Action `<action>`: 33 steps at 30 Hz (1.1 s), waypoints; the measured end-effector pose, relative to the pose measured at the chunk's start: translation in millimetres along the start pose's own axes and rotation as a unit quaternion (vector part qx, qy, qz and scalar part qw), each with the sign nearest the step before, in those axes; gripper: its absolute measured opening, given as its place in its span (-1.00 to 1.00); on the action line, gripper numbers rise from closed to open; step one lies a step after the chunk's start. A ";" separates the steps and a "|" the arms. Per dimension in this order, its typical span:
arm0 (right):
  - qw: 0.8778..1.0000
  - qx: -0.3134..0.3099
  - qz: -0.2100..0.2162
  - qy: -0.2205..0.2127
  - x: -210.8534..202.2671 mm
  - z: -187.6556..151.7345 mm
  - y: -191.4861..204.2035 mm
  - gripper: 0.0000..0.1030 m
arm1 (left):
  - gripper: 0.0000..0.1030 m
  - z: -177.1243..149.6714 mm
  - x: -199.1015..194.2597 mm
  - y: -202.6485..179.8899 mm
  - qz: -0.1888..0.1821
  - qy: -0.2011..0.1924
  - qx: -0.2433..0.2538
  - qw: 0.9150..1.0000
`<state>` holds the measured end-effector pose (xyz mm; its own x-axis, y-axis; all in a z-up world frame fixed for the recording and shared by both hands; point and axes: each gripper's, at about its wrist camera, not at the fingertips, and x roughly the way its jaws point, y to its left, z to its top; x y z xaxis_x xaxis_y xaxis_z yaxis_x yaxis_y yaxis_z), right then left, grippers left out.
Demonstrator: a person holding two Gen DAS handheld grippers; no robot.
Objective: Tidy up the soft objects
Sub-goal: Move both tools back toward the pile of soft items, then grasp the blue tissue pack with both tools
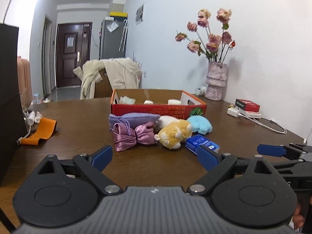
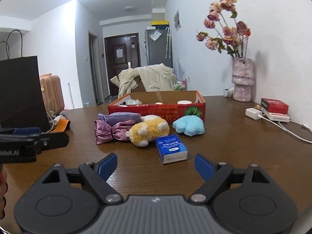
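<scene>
Soft toys and pouches sit bunched on the desk (image 1: 78, 117) just in front of the red cardboard box (image 1: 156, 110), probably staged for sorting into it: a yellow plush (image 1: 173, 133), blue plush (image 1: 200, 123) and pink satin pouch (image 1: 132, 136). Both the left tongs (image 1: 155, 157) and right tongs (image 2: 156, 164) hang spread and empty, short of the pile. Only the right view shows the blue tissue pack (image 2: 171, 148) whole, nearest in front of the box.

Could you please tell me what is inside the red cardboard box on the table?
Over the near wall of the red box, only the tops of a few pale things show: a crumpled greenish-white one at left and a white round one at right. The wall hides everything lower down.
</scene>
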<state>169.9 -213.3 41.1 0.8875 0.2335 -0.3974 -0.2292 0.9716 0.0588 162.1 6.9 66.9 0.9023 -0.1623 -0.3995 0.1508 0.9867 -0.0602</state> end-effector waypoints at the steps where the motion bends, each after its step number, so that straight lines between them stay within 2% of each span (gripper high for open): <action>1: 1.000 -0.002 0.001 0.001 4.8 1.1 0.4 0.66 | 0.84 1.7 8.0 1.3 0.000 0.007 -0.002 1.000; 4: 1.000 -0.006 -0.001 0.011 26.2 6.2 -4.6 0.62 | 0.76 5.4 33.0 0.5 -0.008 0.028 -0.003 1.000; 8: 0.999 -0.003 -0.016 0.029 61.6 12.1 -19.0 0.60 | 0.74 11.3 65.3 -5.5 -0.010 0.037 0.003 0.999; 11: 0.998 0.001 -0.015 0.062 96.7 12.2 -31.3 0.57 | 0.73 11.7 84.2 -7.8 -0.013 0.051 -0.001 0.999; 14: 0.996 -0.004 -0.015 0.088 124.1 10.2 -37.3 0.36 | 0.73 9.5 96.5 -8.1 -0.017 0.065 -0.002 0.998; 16: 0.995 0.000 -0.006 0.100 135.0 7.4 -41.0 0.05 | 0.73 8.6 101.4 -7.4 -0.016 0.072 -0.003 0.997; 18: 0.995 -0.007 0.008 0.100 133.3 6.3 -38.7 0.02 | 0.73 8.8 102.6 -7.2 -0.023 0.079 -0.001 0.997; 20: 0.994 -0.040 0.027 0.095 120.7 3.9 -27.7 0.02 | 0.74 9.4 100.2 -5.6 -0.036 0.082 -0.002 0.996; 23: 0.984 -0.082 0.119 0.104 97.7 -4.3 -12.2 0.02 | 0.72 9.1 100.3 -4.1 -0.050 0.088 -0.010 0.995; 25: 0.975 -0.104 0.153 0.121 88.6 -8.8 -9.1 0.02 | 0.59 7.6 103.3 -5.7 -0.054 0.097 -0.015 0.994; 27: 0.982 -0.082 0.119 0.121 85.0 -6.4 -19.1 0.03 | 0.38 4.6 105.3 -6.9 -0.067 0.111 -0.024 0.991; 28: 0.986 -0.063 0.099 0.115 83.6 -3.6 -26.7 0.06 | 0.22 3.1 106.9 -7.1 -0.076 0.119 -0.033 0.989; 29: 0.989 -0.044 0.091 0.110 82.1 -0.7 -33.7 0.08 | 0.15 1.8 107.9 -7.1 -0.087 0.127 -0.042 0.987; 31: 0.991 -0.008 0.085 0.107 79.9 4.2 -45.1 0.07 | 0.14 -0.7 110.5 -9.3 -0.107 0.136 -0.055 0.983; 33: 0.990 0.017 0.096 0.101 79.0 6.1 -52.0 0.07 | 0.02 -2.0 114.4 -11.5 -0.116 0.135 -0.062 0.982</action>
<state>254.4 -245.1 12.2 0.7302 0.4054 -0.5500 -0.3702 0.9113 0.1801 262.7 -23.0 20.1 0.7063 -0.3916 -0.5897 0.2745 0.9194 -0.2817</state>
